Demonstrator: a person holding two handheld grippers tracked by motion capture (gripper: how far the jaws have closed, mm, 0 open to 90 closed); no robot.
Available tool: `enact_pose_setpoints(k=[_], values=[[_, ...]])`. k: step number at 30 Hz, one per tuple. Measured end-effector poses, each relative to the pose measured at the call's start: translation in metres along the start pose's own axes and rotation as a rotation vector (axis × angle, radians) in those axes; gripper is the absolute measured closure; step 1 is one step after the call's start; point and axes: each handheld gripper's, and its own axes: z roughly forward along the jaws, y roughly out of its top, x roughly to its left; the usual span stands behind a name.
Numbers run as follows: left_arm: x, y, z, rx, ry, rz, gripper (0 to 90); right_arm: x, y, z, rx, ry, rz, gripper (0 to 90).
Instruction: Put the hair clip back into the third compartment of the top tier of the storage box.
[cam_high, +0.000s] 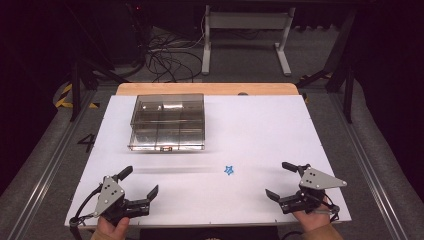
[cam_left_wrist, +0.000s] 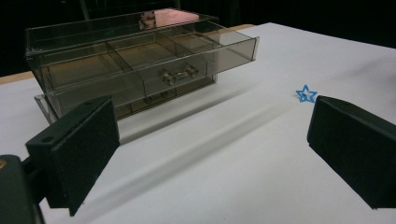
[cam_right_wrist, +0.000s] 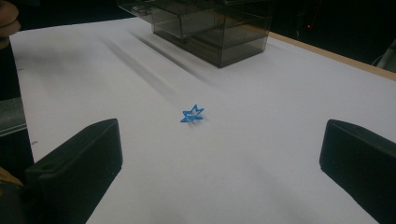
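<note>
Though tiny, blue openwork star (cam_high: 229, 170)

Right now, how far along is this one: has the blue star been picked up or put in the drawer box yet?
Done: the top drawer of the clear drawer box already stands pulled out, its compartments bare. In hand: nothing; the left gripper and right gripper rest open near the table's near edge. Left: the blue star lies untouched on the table between them, apart from the box, so picking it up and stowing it remain.
</note>
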Motion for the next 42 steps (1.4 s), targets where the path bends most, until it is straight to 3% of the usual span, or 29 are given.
enact_pose_setpoints(k=[19,42], values=[[-0.001,0.001,-0.001,0.001,-0.005,0.009,3.1,0.0,0.003,0.002,0.017,0.007,0.002,0.4],[-0.002,0.0,-0.001,0.008,0.005,0.004,3.3,-0.005,0.038,0.03,0.087,0.058,0.014,3.6]])
